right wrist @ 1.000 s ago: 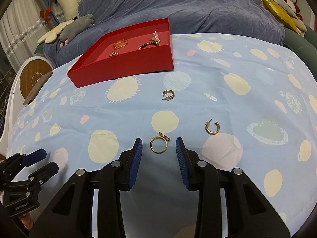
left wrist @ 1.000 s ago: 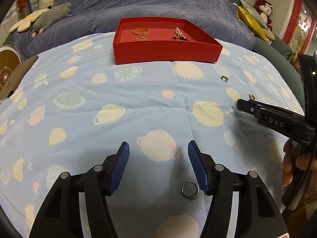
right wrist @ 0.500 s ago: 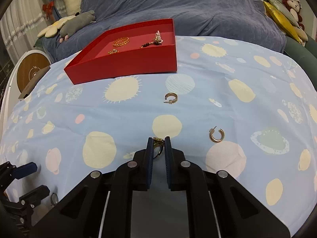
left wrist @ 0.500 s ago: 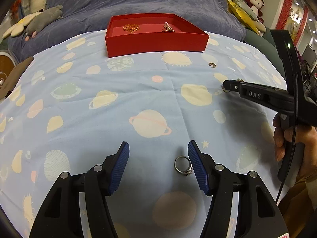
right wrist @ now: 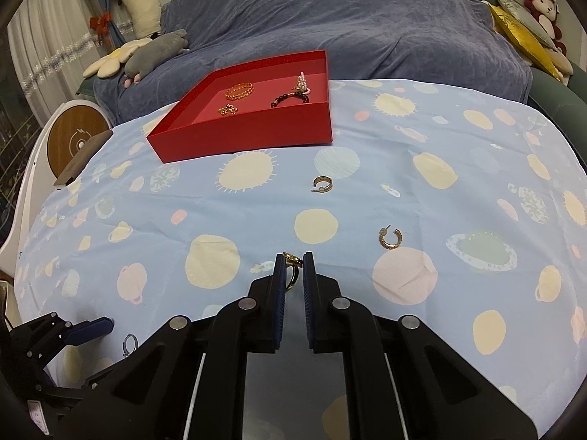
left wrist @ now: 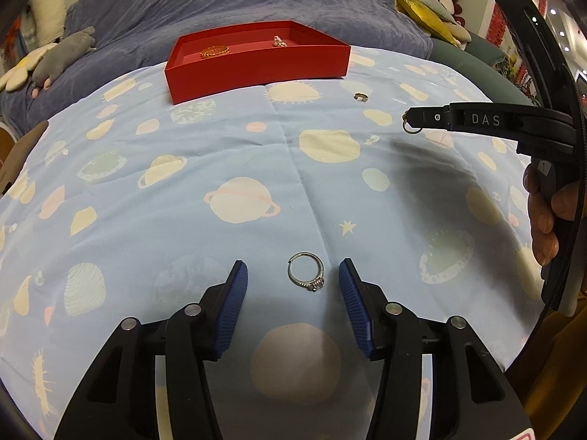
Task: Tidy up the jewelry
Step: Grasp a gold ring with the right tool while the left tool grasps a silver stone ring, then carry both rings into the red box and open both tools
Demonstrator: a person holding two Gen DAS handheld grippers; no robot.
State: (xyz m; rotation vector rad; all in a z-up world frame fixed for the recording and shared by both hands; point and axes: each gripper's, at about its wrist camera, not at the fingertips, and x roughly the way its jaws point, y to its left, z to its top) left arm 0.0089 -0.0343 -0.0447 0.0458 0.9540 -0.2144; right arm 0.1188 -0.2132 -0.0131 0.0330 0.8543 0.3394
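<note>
My left gripper [left wrist: 292, 278] is open, low over the cloth, with a silver ring [left wrist: 306, 272] lying between its blue fingertips. My right gripper [right wrist: 293, 262] is shut on a gold ring [right wrist: 292, 267] and holds it above the cloth; it also shows from the side in the left wrist view [left wrist: 412, 119] with the ring [left wrist: 411, 127] hanging from its tip. The red tray [right wrist: 256, 128] at the far side holds a gold bracelet [right wrist: 239, 90], a small gold piece [right wrist: 228, 110] and a beaded piece [right wrist: 293, 93]. Two gold hoop earrings [right wrist: 323, 184] [right wrist: 391, 239] lie on the cloth.
The table wears a blue planet-print cloth [right wrist: 458, 168]. Behind it is a sofa under a blue-grey cover [right wrist: 348, 18] with plush toys [right wrist: 154, 55] at the left and right ends. A round wooden-faced device [right wrist: 73, 141] stands off the table's left edge.
My right gripper closed on the gold ring and lifted it off the cloth. My left gripper pulled back and shifted so the silver ring now lies centred between its open fingertips.
</note>
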